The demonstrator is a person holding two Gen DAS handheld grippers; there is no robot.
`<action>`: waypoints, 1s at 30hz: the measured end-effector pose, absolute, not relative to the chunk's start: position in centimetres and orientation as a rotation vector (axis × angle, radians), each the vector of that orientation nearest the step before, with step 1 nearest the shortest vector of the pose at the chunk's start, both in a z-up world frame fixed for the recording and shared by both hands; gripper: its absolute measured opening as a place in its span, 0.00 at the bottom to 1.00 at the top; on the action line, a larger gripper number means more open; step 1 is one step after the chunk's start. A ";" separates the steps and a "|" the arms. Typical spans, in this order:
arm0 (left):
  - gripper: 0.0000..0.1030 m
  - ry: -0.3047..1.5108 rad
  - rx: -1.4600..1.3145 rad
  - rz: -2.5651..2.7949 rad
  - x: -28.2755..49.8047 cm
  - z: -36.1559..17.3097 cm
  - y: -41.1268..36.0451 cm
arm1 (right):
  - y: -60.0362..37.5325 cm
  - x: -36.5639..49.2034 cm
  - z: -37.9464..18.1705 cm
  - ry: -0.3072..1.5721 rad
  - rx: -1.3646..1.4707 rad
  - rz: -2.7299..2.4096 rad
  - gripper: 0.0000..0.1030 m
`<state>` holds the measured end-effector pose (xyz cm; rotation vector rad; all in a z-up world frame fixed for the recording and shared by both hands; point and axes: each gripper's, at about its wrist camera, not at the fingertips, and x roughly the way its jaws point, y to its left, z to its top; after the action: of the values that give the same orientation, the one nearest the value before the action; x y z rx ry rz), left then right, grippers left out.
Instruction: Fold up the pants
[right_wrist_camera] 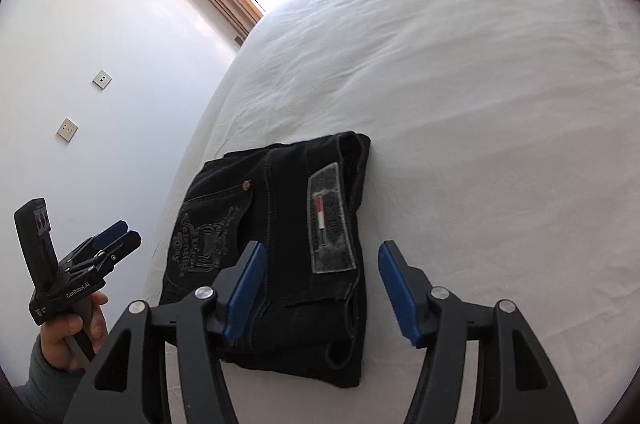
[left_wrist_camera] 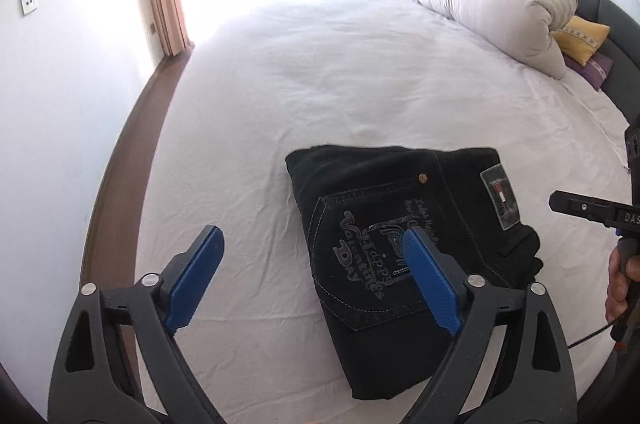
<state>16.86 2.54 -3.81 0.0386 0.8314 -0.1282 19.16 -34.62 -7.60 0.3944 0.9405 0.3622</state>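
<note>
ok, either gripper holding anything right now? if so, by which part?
Nothing is held. The left gripper and right gripper are both open above the folded black pants, which lie flat on the bed, no fingers touching the fabric.

Open white bed (left_wrist_camera: 340, 71) surrounds the folded pants (left_wrist_camera: 400, 224) on all sides; rolled duvet (left_wrist_camera: 500, 11) and pillows (left_wrist_camera: 584, 37) block the far headboard end; the wall (right_wrist_camera: 100, 23) apparently closes the bedside gap.
</note>
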 end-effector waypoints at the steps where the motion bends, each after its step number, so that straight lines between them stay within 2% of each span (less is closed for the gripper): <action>1: 0.98 0.802 0.040 -0.115 15.9 -2.8 2.5 | -34.0 18.0 -6.2 0.906 0.363 0.354 0.66; 5: 0.99 0.665 0.084 -0.027 10.9 1.5 2.2 | -31.4 13.1 -0.5 0.754 0.238 0.334 0.76; 9: 1.00 0.494 0.101 0.071 4.6 5.7 2.4 | -29.4 7.3 4.5 0.551 0.160 0.284 1.00; 13: 1.00 0.342 0.070 0.125 -2.4 9.4 2.4 | -27.8 2.3 7.8 0.404 0.067 0.212 1.00; 16: 1.00 0.311 0.080 0.107 -5.8 11.0 1.9 | -27.5 -0.5 9.5 0.351 0.047 0.181 1.00; 18: 1.00 0.365 0.084 0.094 -6.5 11.6 1.6 | -27.7 -1.7 10.5 0.348 0.077 0.170 1.00; 24: 1.00 0.533 0.008 0.062 -8.0 11.9 1.2 | -27.8 -2.2 10.9 0.533 0.141 0.125 1.00; 30: 1.00 0.674 -0.010 0.057 -7.2 9.2 0.2 | -27.8 -2.6 9.7 0.633 0.165 0.047 1.00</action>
<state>-7.25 0.20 9.22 -0.0103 0.6739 0.0566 -2.62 -27.76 9.72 0.1654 0.6327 0.0470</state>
